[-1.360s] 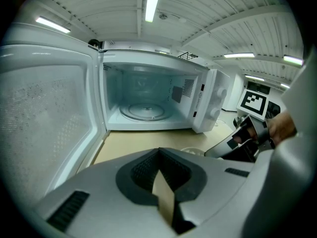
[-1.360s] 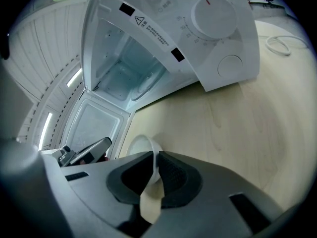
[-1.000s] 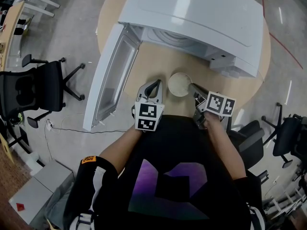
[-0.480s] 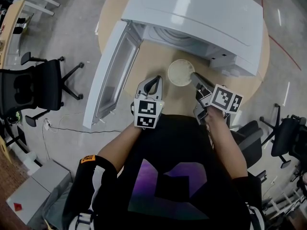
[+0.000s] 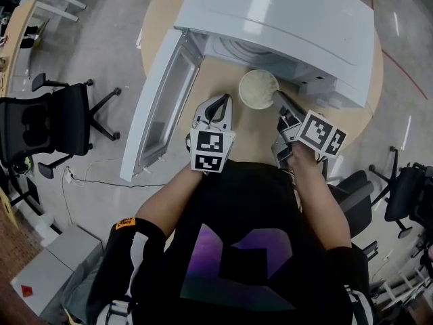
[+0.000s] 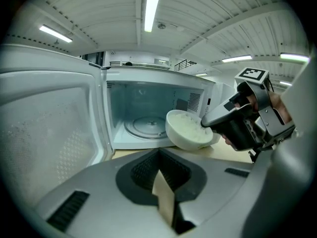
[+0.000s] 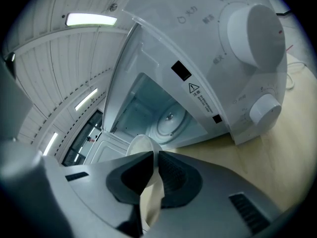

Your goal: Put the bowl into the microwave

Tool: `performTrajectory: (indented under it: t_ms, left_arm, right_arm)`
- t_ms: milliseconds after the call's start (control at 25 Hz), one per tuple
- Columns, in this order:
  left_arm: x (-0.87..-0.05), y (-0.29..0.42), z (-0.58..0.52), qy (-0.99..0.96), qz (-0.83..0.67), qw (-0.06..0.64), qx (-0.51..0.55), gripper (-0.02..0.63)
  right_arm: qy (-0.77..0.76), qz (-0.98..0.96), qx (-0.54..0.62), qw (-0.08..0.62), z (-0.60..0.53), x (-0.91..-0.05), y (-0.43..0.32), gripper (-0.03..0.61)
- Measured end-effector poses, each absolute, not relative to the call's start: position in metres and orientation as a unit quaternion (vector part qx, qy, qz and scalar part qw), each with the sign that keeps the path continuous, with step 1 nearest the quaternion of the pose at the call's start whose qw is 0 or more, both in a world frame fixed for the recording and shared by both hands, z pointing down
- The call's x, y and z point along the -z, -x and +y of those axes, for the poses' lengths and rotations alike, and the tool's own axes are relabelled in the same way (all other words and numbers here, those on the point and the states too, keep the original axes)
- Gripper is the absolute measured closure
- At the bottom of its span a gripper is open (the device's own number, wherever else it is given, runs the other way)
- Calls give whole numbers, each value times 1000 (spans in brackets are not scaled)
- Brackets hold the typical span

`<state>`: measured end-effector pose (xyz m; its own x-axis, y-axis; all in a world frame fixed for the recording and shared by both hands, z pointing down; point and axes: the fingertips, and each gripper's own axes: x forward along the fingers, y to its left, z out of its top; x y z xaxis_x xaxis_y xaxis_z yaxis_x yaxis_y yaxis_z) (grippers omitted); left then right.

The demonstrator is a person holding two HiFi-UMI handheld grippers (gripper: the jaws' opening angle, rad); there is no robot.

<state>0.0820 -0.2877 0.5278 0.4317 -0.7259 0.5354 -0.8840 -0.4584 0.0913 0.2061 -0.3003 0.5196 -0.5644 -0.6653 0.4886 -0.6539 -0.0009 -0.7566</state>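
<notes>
Bowl (image 5: 258, 89): white, at the tip of the right gripper (image 5: 276, 97), just before the open microwave (image 5: 284, 19) and not yet inside.
Right gripper: jaws clamped on the bowl's rim; its own view shows the wall pinched between them.
Left gripper (image 5: 220, 103): jaws drawn together, empty. The bowl is ahead of it, to its right.
Left gripper view only: the bowl is tilted, with white contents — the glass turntable (image 6: 143, 125) lies beyond it.
Door (image 5: 162, 107): swung open, on the left gripper's left.

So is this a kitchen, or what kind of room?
Probably an office or lab workroom, not a kitchen: rolling office chairs, long ceiling strip lights, and the microwave sits on a round table.
</notes>
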Motion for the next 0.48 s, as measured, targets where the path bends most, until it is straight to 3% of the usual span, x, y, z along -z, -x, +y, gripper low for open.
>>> performTrajectory:
  t_ms: [480]
  left_arm:
    - [-518,-86,-318,-826,-494,170,-210,569]
  right_arm:
    - [495,691,526,27,-325,-520,-203,534]
